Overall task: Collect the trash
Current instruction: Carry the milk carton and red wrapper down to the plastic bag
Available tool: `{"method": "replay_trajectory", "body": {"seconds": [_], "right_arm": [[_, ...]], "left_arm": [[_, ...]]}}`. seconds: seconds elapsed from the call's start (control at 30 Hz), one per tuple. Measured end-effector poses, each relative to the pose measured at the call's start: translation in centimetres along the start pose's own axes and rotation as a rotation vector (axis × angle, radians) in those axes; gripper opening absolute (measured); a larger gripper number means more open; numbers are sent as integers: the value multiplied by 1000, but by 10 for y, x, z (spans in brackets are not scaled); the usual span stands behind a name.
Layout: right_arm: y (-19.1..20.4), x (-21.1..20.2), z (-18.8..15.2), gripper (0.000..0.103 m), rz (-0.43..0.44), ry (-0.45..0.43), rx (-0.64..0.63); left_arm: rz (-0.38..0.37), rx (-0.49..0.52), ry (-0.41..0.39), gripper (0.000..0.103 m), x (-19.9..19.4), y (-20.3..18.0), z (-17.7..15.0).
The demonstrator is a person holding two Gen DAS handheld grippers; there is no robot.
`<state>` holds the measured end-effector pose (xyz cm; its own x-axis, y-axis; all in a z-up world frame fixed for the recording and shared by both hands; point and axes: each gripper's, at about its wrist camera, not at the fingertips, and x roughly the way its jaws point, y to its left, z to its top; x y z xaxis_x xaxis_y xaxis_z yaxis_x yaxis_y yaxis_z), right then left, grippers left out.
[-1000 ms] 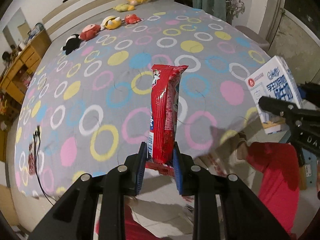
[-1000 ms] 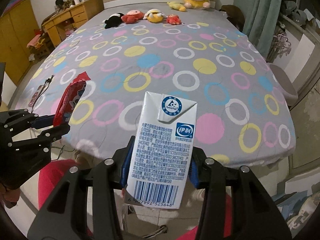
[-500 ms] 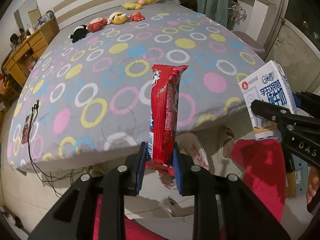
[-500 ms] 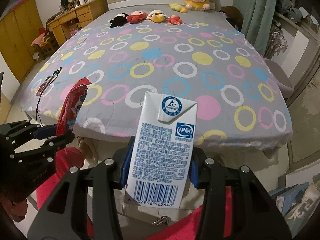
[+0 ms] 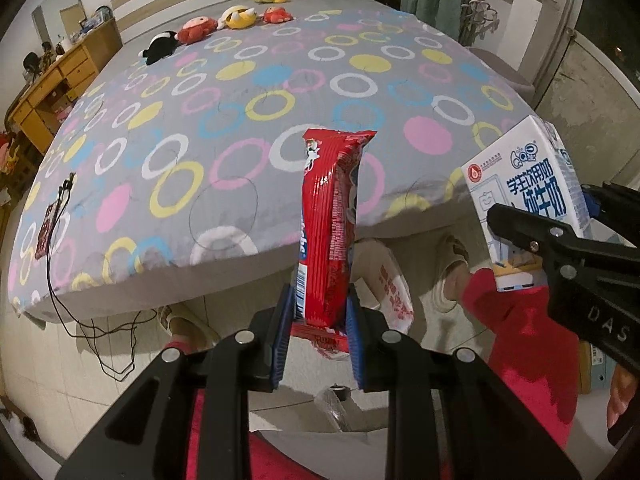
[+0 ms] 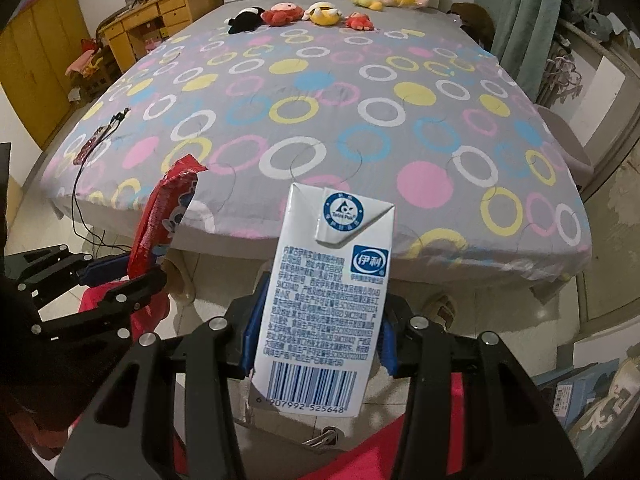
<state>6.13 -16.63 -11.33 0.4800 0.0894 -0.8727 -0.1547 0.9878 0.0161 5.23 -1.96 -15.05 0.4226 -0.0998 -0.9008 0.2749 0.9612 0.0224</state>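
I've backed both grippers off the bed (image 5: 248, 92): left (image 5: 318, 332) clamps the wrapper (image 5: 330, 220), right (image 6: 316, 340) clamps the carton (image 6: 324, 300); bin next, I reckon.

The grey bedspread patterned with coloured rings (image 6: 360, 92) lies bare across its middle. A row of small plush toys (image 6: 304, 14) lines its far edge, and a dark phone with a black cable (image 6: 90, 146) occupies the near left corner.

Dim warm indoor light; strong fisheye bending, dark corners, perhaps slight blur.
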Motion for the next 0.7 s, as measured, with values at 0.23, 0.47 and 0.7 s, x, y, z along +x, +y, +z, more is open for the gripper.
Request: {"method": "replay_trajectory", "body": {"seconds": [0.23,0.47,0.7], "right_arm": [[2,20,-11,45,9,30,15],[-4,50,-19,45,3,78,37],[-8,88,-27,45,9,138,62]], "left_arm": [[-14,-6,39,25,22,-7,-13],[-35,-17,79,25,54,-9,-15],[-43,-21,140,25,91,-8,-25]]}}
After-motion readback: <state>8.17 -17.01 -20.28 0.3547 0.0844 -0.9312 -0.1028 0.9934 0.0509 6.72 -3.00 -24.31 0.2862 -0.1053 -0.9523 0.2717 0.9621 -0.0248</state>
